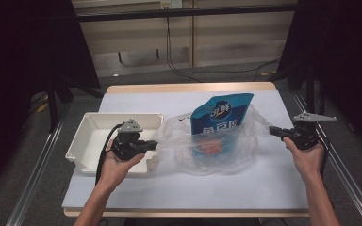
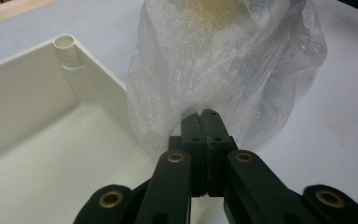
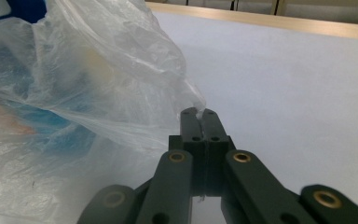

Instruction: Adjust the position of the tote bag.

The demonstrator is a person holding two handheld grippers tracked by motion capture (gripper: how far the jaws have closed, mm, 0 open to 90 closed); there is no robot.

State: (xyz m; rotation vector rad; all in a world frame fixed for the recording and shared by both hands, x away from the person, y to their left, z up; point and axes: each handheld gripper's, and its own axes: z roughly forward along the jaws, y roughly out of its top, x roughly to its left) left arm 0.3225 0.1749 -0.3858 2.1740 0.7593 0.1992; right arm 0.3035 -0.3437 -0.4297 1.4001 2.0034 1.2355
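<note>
Bag's stretched between both tongs — left gripper [image 1: 154,145] clamped tight on one edge of the clear plastic bag [image 1: 217,148], right gripper [image 1: 272,130] pinching the opposite edge, film caught btwn closed jaws on each side. Blue pouch [image 1: 220,115] stands upright inside the bag, midway btwn the two tongs. White tray [image 1: 90,129] sits just beside the left gripper, on the side away from the bag — all on the white table [image 1: 273,183].

Pouch [image 1: 220,117] inside bag [image 1: 207,150] mid-table [image 1: 264,188], tray [image 1: 87,136] just left of bag
</note>
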